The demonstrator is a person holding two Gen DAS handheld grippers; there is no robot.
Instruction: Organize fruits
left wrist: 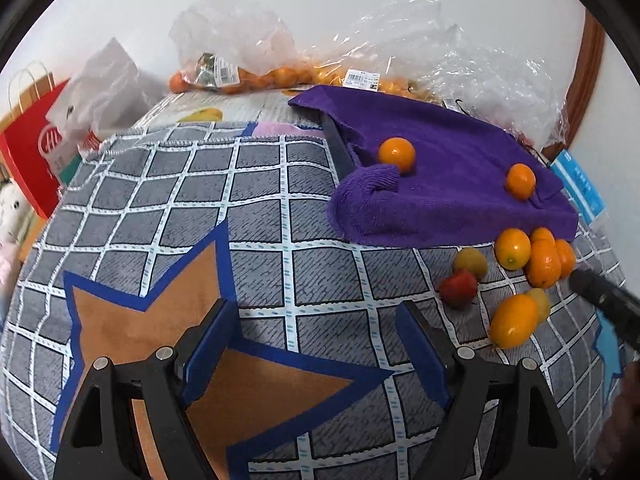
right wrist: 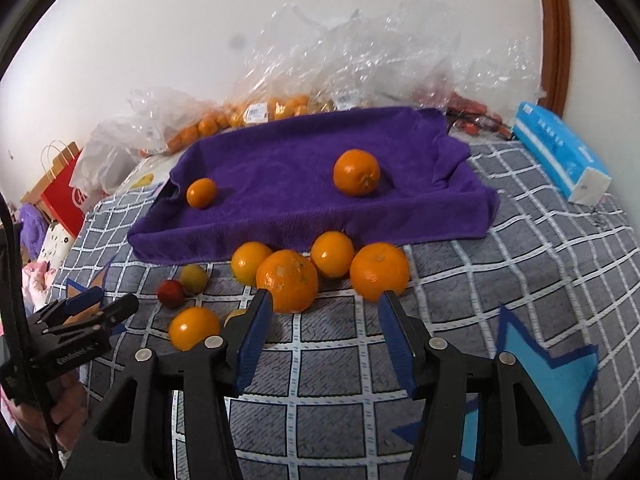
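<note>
Center-frame on the right wrist view, loose oranges (right wrist: 287,285) sit on the checked blanket (right wrist: 520,280) just below the purple towel (right wrist: 280,200). Right gripper (right wrist: 325,308) jaws apart, nothing between them. Left gripper (left wrist: 318,320) gapes wide, empty too.

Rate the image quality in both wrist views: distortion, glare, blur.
Left wrist view: strong fisheye bending of the checked blanket, dark corners, glare on the plastic bags. Right wrist view: same warping, a dark smudge on the wall, slight blur on the nearest orange.
</note>
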